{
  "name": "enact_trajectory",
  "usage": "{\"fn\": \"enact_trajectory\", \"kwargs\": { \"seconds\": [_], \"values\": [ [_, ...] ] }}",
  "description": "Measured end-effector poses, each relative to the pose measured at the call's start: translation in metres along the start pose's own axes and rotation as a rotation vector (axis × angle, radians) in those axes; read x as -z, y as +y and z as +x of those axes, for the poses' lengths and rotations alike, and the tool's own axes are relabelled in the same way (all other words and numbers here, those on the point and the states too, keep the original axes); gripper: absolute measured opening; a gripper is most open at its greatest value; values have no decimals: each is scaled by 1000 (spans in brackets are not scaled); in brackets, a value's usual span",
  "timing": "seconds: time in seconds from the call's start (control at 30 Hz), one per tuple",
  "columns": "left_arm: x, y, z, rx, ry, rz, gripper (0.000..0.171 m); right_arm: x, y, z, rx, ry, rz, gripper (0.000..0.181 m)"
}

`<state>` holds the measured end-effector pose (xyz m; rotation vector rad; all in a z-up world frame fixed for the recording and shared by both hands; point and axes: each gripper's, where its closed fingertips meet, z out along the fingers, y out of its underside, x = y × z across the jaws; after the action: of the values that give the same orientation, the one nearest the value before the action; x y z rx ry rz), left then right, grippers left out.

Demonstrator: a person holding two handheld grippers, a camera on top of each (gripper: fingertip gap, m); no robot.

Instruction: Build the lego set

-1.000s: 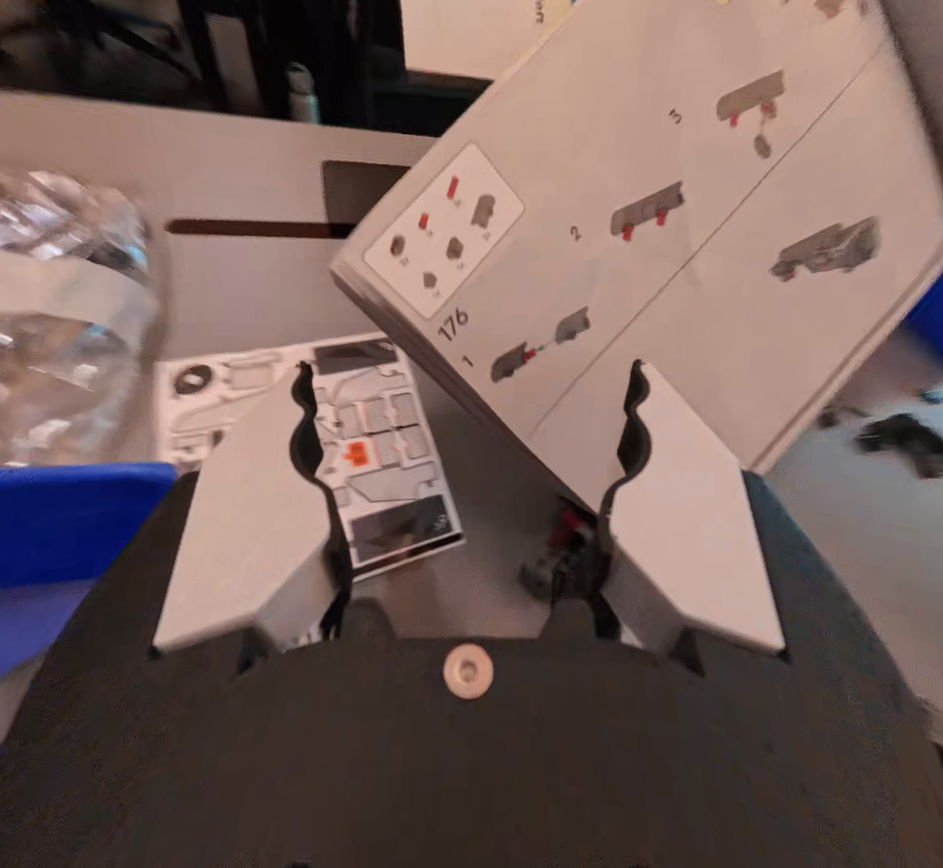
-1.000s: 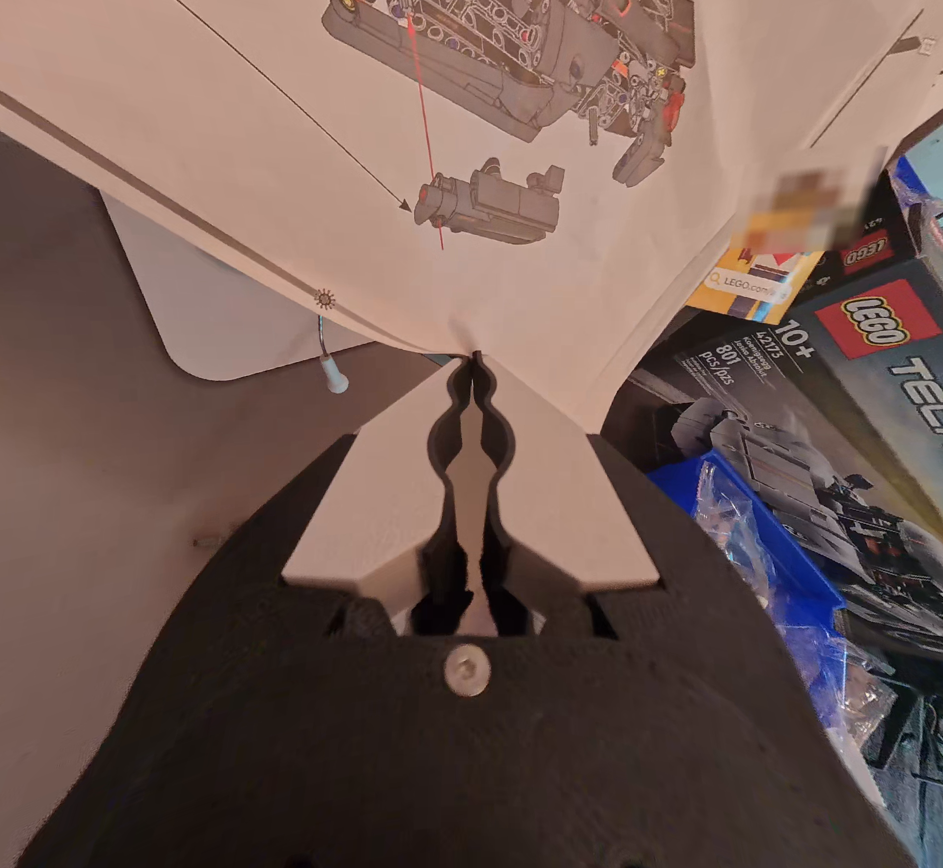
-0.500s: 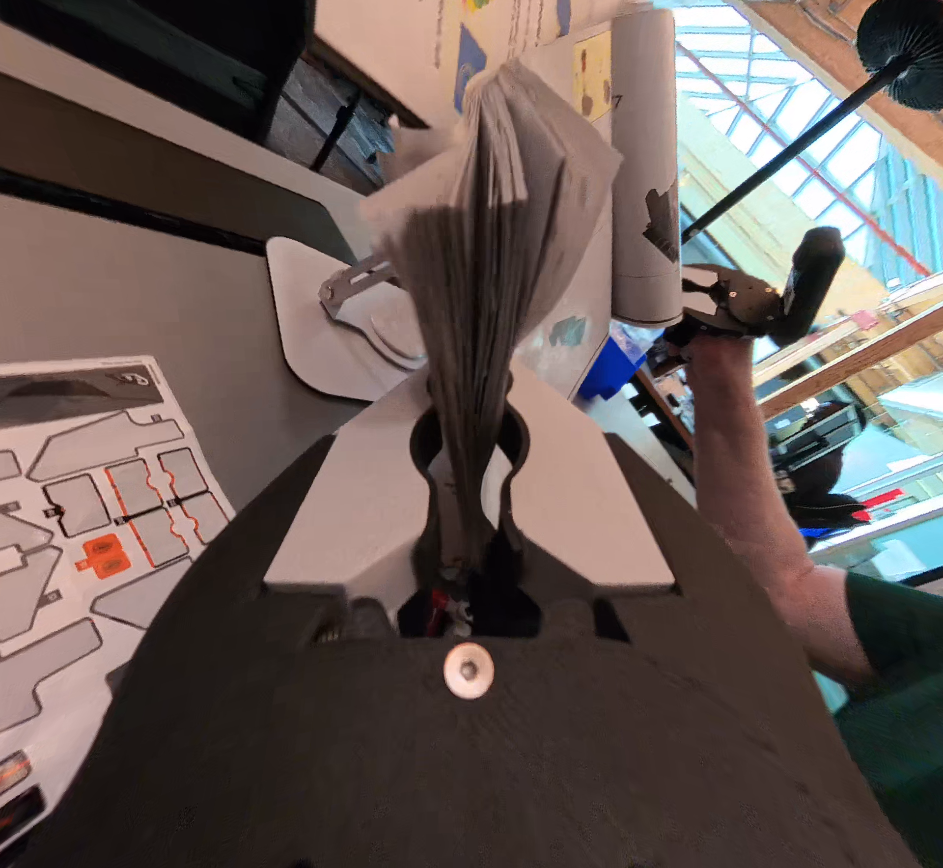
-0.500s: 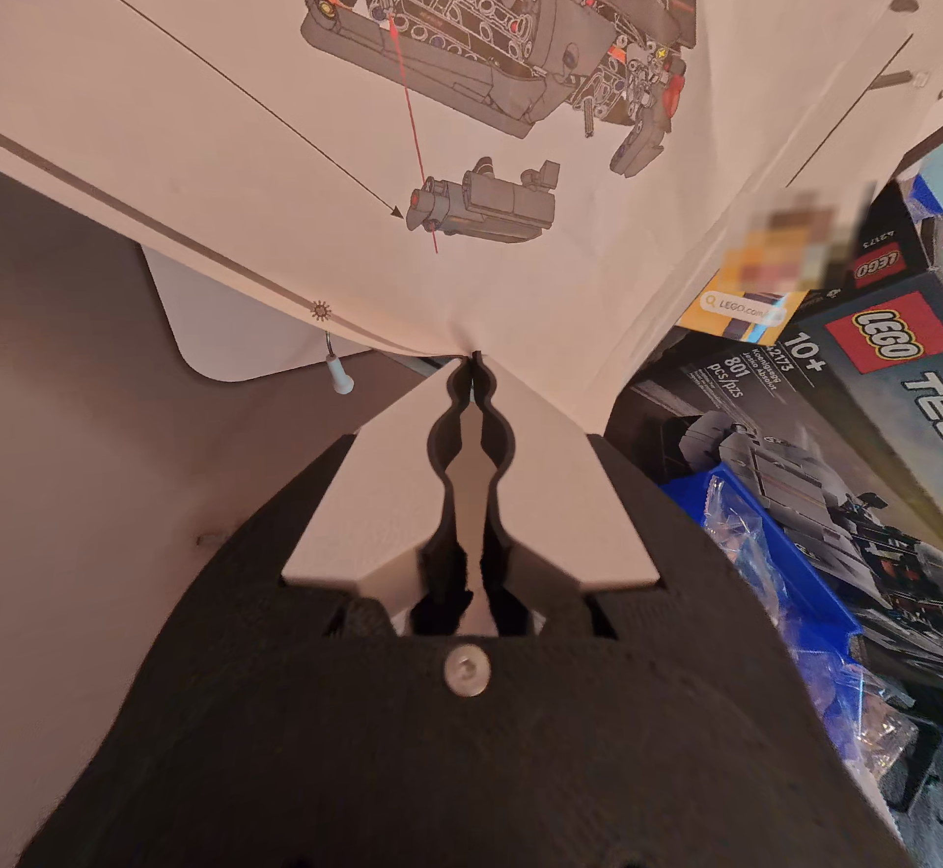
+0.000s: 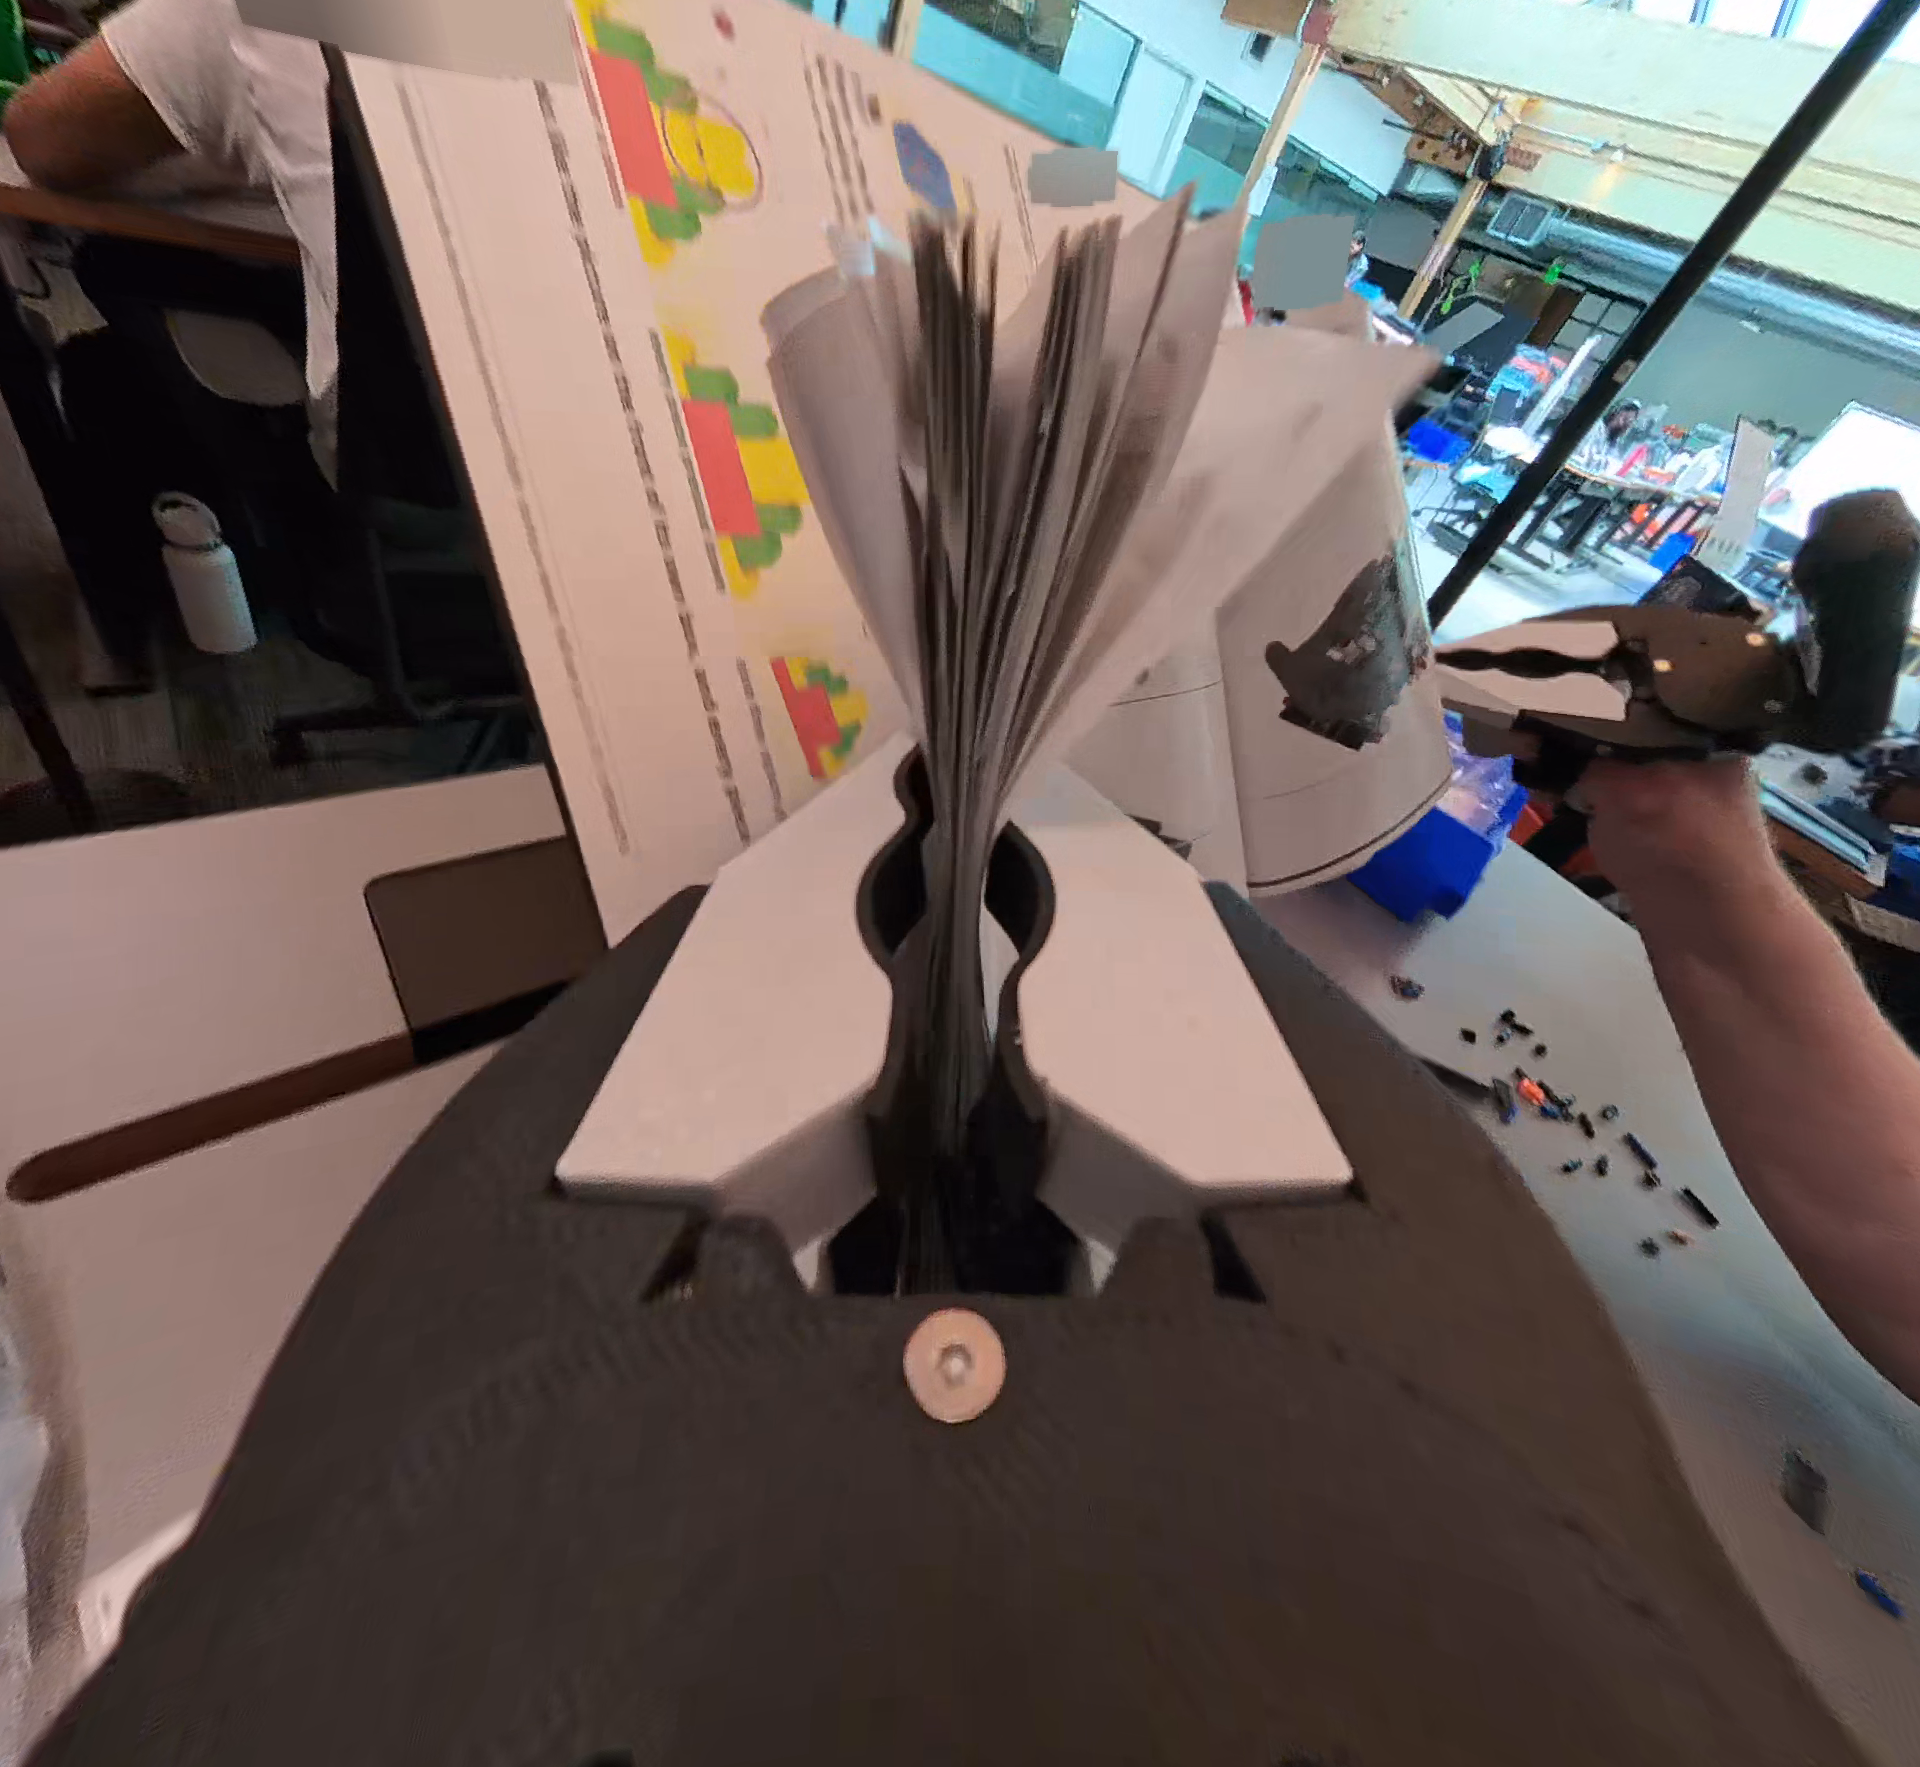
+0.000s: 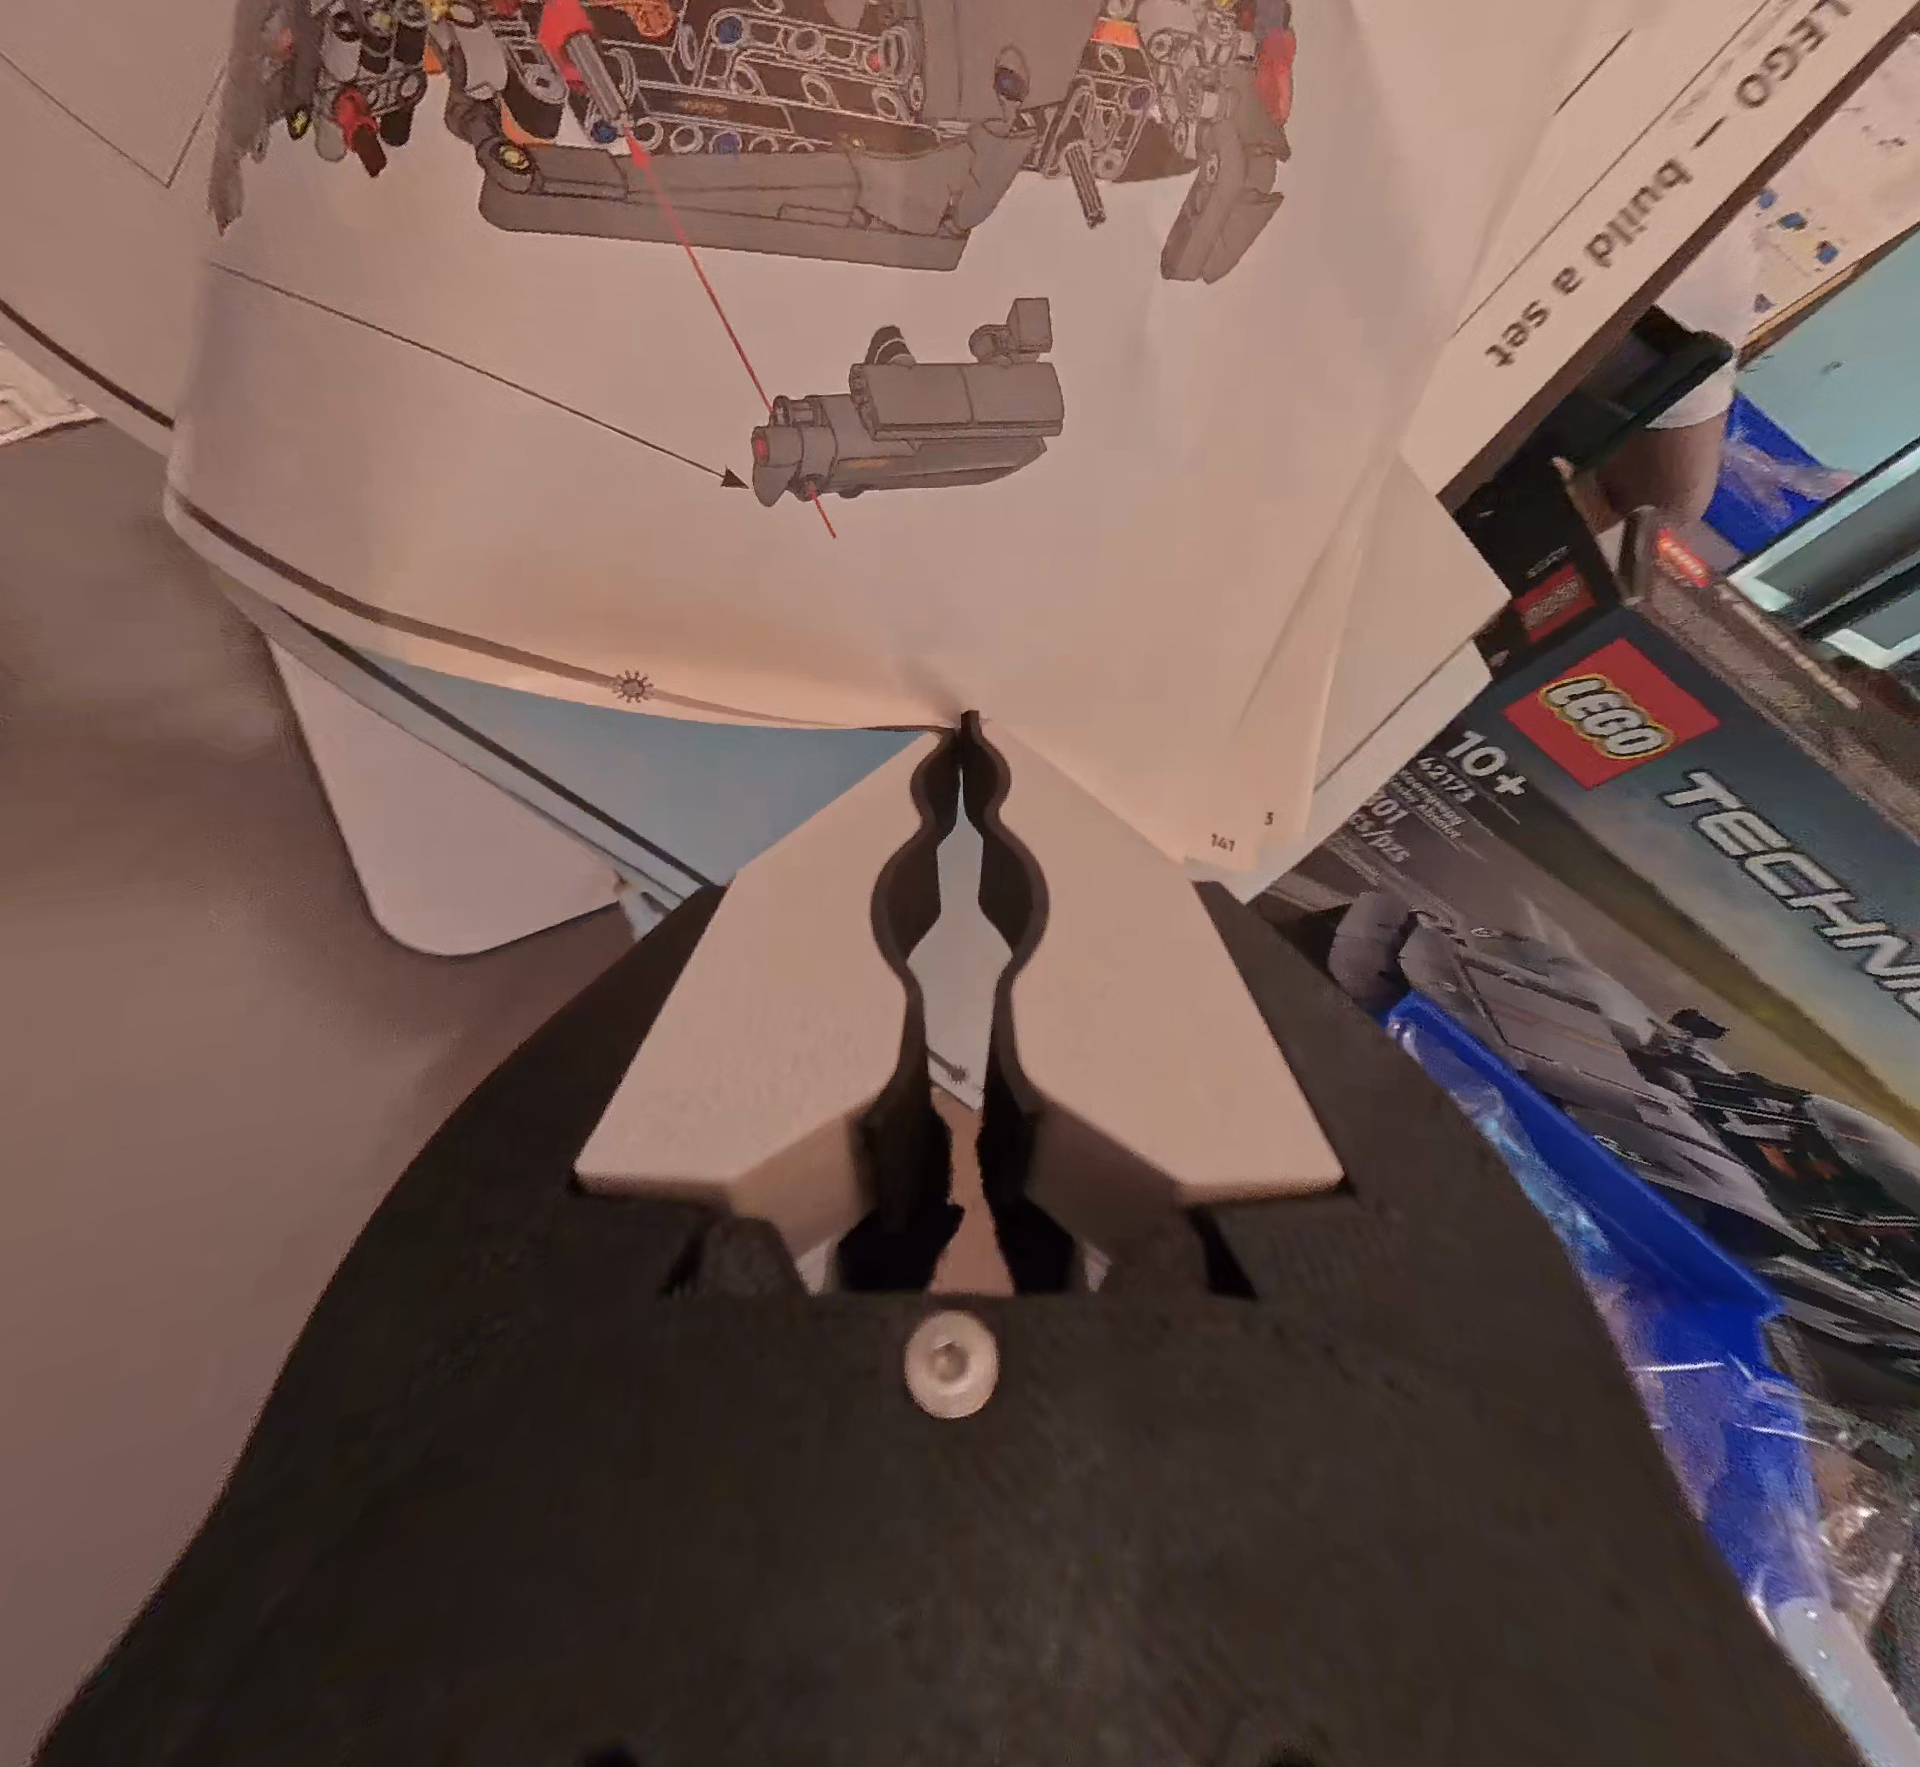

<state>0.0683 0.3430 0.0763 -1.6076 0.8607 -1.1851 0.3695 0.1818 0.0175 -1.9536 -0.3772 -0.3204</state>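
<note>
The left gripper (image 5: 961,844) is clamped on the thick instruction booklet (image 5: 997,491), its two pale fingers (image 5: 748,1021) squeezing the bundle of pages near the spine, and the booklet stands up out of the grip with its pages fanned apart above like a hand of cards. Off to the right side, the right gripper (image 5: 1455,668) is pressed together on a single page (image 5: 1340,678) pulled away from the fan, with the person's hand (image 5: 1652,813) wrapped around its dark handle and the bare forearm reaching in over the table (image 5: 1621,1302).

From the right gripper's (image 6: 966,730) own view, the tips meet tight on the bottom edge of that page (image 6: 831,574), which curves up and over the view; it carries a large drawing of a grey, black and orange vehicle build with a smaller grey sub-assembly below it.

The booklet is up in the air between the two grippers, above the pale table. Small loose pieces (image 5: 1558,1104), dark with a speck of orange and blue, lie scattered on the tabletop under the forearm. A blue bin (image 5: 1434,855) sits beyond the held page; in the right wrist view the blue bin (image 6: 1621,1239) holds clear plastic bags (image 6: 1766,1468), with the set's dark box (image 6: 1704,834) just beside it. Behind the fanned pages leans a big white poster board (image 5: 582,429) with red, yellow and green brick drawings. A person in a white shirt (image 5: 208,117) stands at far left, near a white bottle (image 5: 203,574).
</note>
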Motion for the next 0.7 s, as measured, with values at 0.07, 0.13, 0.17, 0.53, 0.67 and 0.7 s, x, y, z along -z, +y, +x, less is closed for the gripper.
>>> {"fn": "enact_trajectory", "kwargs": {
  "seconds": [0.07, 0.13, 0.17, 0.53, 0.67, 0.7],
  "values": [
    [-10, -23, -4, -20, -1, 29, 3, 1, -13, 13, -7, 46, 34, 0],
    [-18, -44, -9, -55, -3, 31, 2, 0, -28, 26, -32, 61, 67, 0],
    [-22, -54, -13, -72, -10, 34, 2, 0, -35, 32, -35, 74, 83, 0],
    [-41, -22, -63, 32, 93, -42, 3, -24, 20, -1, -34, -30, -111, 47],
    [-41, -21, -64, 16, 111, -59, 3, 25, 7, 8, 34, 98, -79, 68],
    [-41, -21, -64, 15, 119, -69, 4, 40, -8, 3, 77, 104, -33, 60]
  ]
}}
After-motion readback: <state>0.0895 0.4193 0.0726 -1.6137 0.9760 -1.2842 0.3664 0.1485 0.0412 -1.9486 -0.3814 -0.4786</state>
